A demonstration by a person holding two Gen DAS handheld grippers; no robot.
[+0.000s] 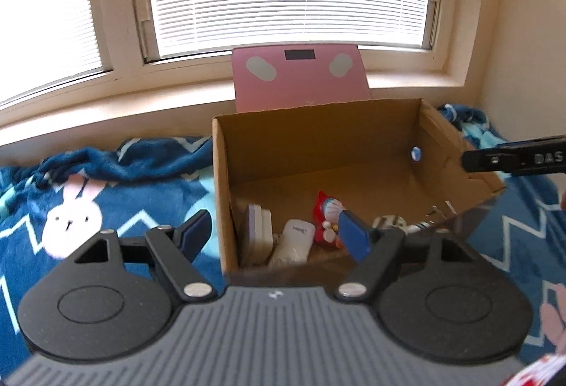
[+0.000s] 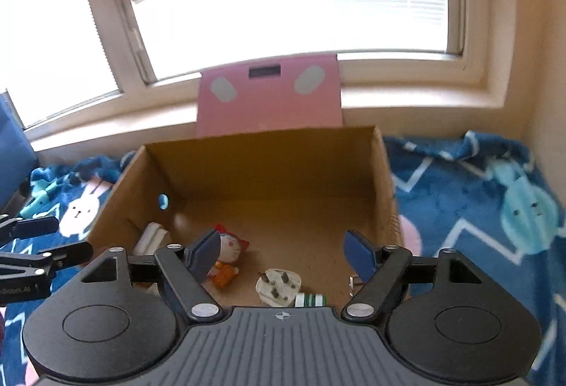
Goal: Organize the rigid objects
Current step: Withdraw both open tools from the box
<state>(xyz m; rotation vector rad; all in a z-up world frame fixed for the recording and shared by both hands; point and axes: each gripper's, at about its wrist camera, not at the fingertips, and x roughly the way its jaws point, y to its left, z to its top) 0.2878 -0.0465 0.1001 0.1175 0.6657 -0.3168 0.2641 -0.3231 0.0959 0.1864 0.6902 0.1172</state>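
Your right gripper and left gripper both hung with jaws apart and empty over the cardboard box; inside it lay the white plug, toy figure and white adapter

both grippers have ribbed grey bodies, black linkage arms, silver screws and blue-padded jaws.

A white plug and cat figurine lie inside the open cardboard box.
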